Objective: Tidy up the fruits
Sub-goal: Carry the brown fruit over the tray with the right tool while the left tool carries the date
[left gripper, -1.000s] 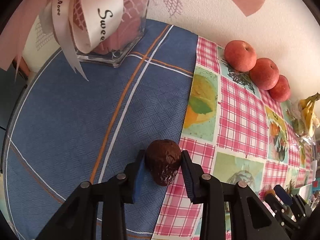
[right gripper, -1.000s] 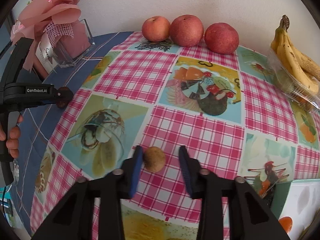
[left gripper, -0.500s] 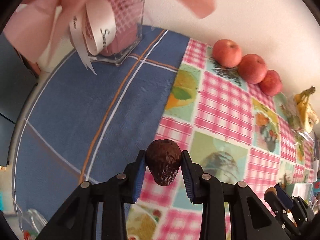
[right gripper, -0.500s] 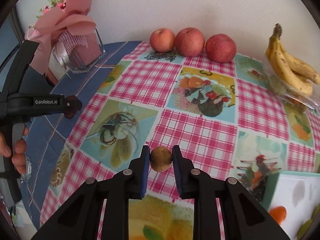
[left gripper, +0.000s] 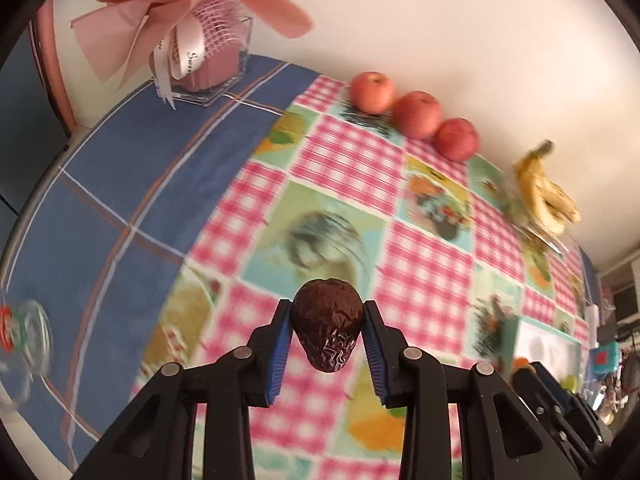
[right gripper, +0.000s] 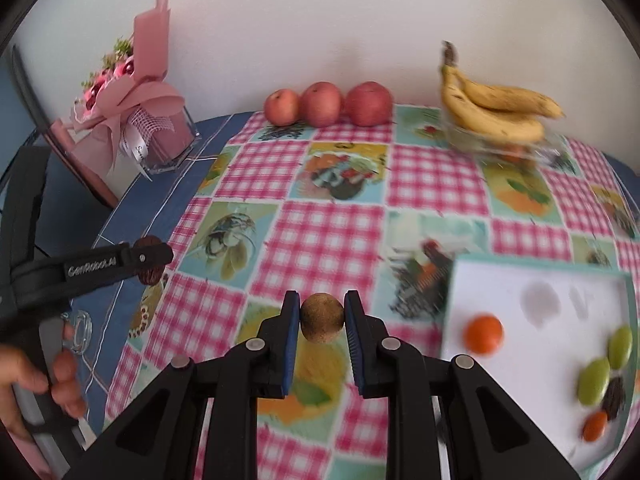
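Several fruits are lying on the tray [right gripper: 456,280] already, while the left gripper [left gripper: 326,322] is clamping a wrinkled fruit [left gripper: 326,322] and the right gripper [right gripper: 322,318] a kiwi [right gripper: 322,318], both undelivered.

- The left gripper [left gripper: 326,328] holds a dark, wrinkled fruit [left gripper: 326,322] between its jaws, above the surface.
- Three red apples [left gripper: 416,114] sit in a row by the wall.
- Bananas [left gripper: 546,196] lie farther right.
- A pink bouquet [left gripper: 192,20] stands far left.

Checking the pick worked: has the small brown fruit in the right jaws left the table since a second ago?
Yes. The brown fruit has risen off the checked cloth, clamped.
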A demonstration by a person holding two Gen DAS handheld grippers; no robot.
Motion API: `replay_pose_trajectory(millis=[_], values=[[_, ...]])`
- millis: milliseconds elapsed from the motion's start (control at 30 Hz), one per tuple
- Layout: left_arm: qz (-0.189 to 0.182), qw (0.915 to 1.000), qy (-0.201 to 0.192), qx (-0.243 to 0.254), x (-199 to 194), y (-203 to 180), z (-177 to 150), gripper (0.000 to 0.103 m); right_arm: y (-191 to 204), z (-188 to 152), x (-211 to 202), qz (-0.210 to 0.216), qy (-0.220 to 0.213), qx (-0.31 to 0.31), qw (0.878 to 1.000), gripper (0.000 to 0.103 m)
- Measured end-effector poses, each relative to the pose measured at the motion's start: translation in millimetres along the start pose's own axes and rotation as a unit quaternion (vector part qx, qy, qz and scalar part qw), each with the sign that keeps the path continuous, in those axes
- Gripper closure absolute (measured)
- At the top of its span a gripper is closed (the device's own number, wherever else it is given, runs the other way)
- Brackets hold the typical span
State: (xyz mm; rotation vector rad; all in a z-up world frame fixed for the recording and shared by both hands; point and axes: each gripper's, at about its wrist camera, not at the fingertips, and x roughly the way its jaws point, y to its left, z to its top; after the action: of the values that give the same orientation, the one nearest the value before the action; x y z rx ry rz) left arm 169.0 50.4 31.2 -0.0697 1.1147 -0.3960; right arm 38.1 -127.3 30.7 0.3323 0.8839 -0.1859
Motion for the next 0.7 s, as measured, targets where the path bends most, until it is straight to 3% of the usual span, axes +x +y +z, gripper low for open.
replay_pose_trajectory(millis=[333,533,700], values=[[-0.036,0.9990,-0.010,0.026,-11.2,-81.2,-65.6,0.066,-50.7,-30.9,-39.4,-0.015,-0.014,0.056,0.998,0.079],[-0.046,0.9966,-0.035,0.058,-20.9,-124.7,-88.8,0.066,-81.9,-34.4,-65.0,-0.023,-0.035,0.079,0.996,0.079],[-0.050,0.9954,-0.032,0.075,-17.9,-147.5,-96.7,0.066,-116.0,-39.3,-82.7,-0.043,-0.047,0.107,0.992,0.079]])
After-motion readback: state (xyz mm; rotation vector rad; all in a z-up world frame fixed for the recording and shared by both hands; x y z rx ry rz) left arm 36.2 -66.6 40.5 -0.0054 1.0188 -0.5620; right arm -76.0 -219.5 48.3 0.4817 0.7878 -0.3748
